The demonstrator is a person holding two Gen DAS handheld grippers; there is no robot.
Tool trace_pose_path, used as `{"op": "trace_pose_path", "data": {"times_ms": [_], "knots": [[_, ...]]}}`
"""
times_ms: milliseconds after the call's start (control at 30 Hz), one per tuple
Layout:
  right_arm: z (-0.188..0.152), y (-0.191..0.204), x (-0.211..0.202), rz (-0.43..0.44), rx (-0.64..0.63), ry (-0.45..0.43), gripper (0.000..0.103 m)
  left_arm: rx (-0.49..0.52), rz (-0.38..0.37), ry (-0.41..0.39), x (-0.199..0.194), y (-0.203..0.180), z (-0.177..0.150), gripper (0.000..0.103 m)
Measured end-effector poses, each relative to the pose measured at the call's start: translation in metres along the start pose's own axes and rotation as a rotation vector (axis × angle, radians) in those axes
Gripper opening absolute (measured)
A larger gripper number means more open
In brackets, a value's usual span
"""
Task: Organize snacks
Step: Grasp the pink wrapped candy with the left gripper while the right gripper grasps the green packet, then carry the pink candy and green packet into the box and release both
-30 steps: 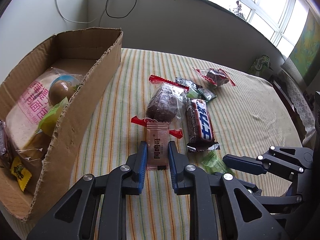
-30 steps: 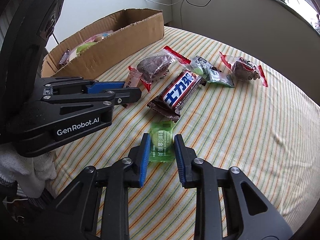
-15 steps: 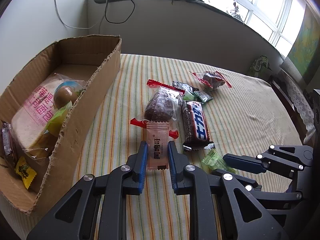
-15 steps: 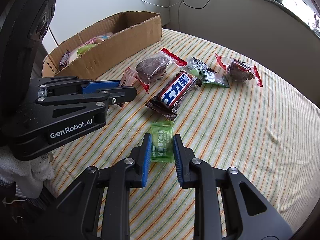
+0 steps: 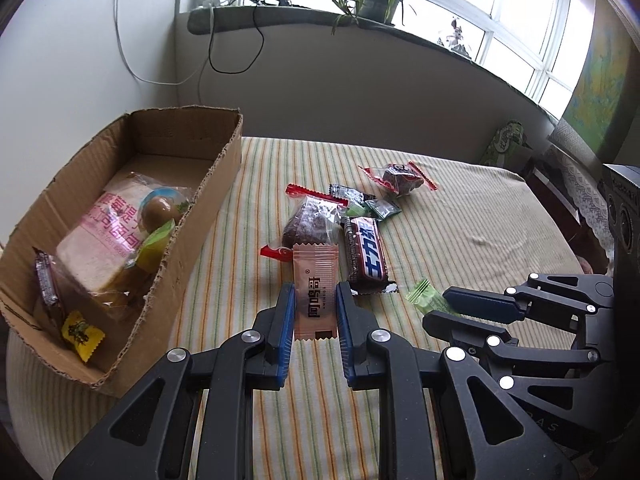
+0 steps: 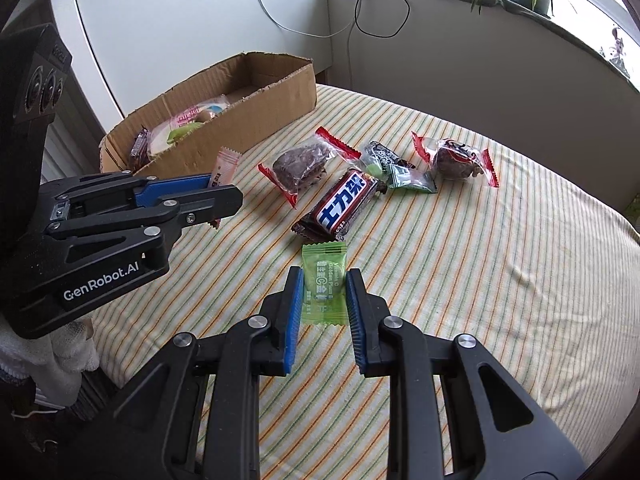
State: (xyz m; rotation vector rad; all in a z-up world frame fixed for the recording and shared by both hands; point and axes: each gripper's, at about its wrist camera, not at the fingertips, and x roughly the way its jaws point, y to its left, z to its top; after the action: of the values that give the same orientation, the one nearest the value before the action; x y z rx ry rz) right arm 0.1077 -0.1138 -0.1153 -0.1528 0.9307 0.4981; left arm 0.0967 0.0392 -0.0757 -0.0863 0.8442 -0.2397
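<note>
My left gripper (image 5: 315, 300) is shut on a pink candy packet (image 5: 315, 280) and holds it above the striped table. It also shows in the right wrist view (image 6: 222, 169). My right gripper (image 6: 323, 284) is shut on a green candy packet (image 6: 323, 276), held above the cloth; it shows in the left wrist view (image 5: 425, 297). A cardboard box (image 5: 208, 196) with bread and other snacks stands at the left. On the table lie a Snickers bar (image 5: 366, 254), a brown cake in a clear wrapper (image 5: 310, 222) and another wrapped cake (image 5: 400, 178).
Small dark and green packets (image 5: 368, 204) lie behind the Snickers bar. The striped cloth (image 5: 460, 220) covers the table, with a wall and a windowsill with a plant (image 5: 376, 0) behind. The table's near edge drops off at the left front.
Both grippers have risen with their packets, so the table and box look farther away. The pink and green packets are lifted off the cloth.
</note>
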Motion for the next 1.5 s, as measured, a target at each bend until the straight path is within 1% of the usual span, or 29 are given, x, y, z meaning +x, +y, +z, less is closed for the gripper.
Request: {"op": "trace_pose_path", "data": {"times_ms": [167, 367, 867, 1067, 1233, 1500], "knots": [[0.010, 0.006, -0.010, -0.002, -0.002, -0.026, 0.022, -0.002, -0.002, -0.039, -0.016, 0.002, 0.004, 0.018], [0.028, 0.020, -0.014, 0.004, -0.013, -0.058, 0.022, -0.005, 0.005, -0.076, -0.031, 0.013, 0.006, 0.018], [0.084, 0.063, -0.008, 0.025, -0.066, -0.113, 0.023, -0.056, 0.056, -0.139, -0.060, 0.065, 0.008, 0.018], [0.115, 0.079, 0.004, 0.038, -0.091, -0.122, 0.023, -0.081, 0.086, -0.153, -0.065, 0.087, 0.010, 0.018], [0.138, 0.090, 0.024, 0.046, -0.108, -0.114, 0.023, -0.106, 0.120, -0.152, -0.061, 0.105, 0.013, 0.018], [0.160, 0.096, 0.056, 0.070, -0.095, -0.082, 0.023, -0.114, 0.145, -0.155, -0.057, 0.118, 0.014, 0.018]]}}
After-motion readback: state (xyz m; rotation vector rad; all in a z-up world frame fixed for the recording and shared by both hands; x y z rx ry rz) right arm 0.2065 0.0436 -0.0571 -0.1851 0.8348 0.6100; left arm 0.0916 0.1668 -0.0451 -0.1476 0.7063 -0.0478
